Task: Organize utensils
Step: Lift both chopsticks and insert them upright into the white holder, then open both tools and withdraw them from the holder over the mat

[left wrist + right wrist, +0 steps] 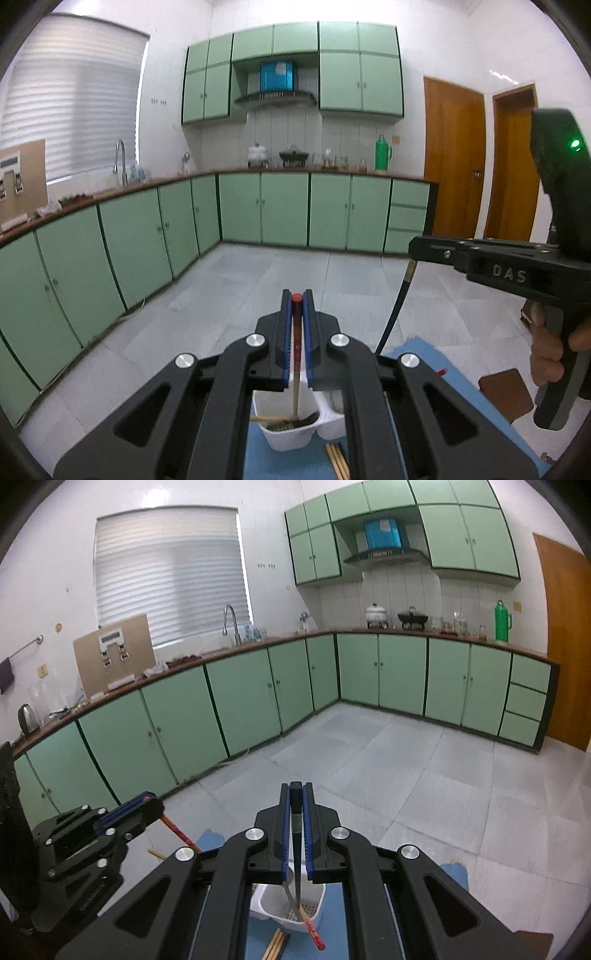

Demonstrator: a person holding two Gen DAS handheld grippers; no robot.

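My left tongs (296, 295) are clamped on a red-handled chopstick (296, 332), which runs down between the blue pads (285, 332) with its pale tip reaching into the white plastic holder (291, 435) just below. That holder sits on a blue mat (417, 354) covering the table, and a few loose bamboo chopsticks (338, 461) lie on the mat in front of it, close to me. A second white compartment (332, 421) stands touching the holder's right side.

My right tongs (296, 786) are clamped on a dark-handled metal utensil (295, 812), its thin blade pointing down into the white slotted holder (291, 912). A red chopstick (312, 930) leans out over that holder's near rim, and bamboo sticks (275, 945) lie on the mat beside it.

In the left view my right hand (550, 354) grips its black handle at the right edge, a brown pad (506, 391) lying on the table beneath it.

Beyond the table lies a grey tiled floor (424, 775). Further back, green cabinets (240, 698) carry a wooden countertop with a tap (231, 622), a kettle (27, 718) and a green flask (502, 622). A brown door (452, 162) stands at the far right.
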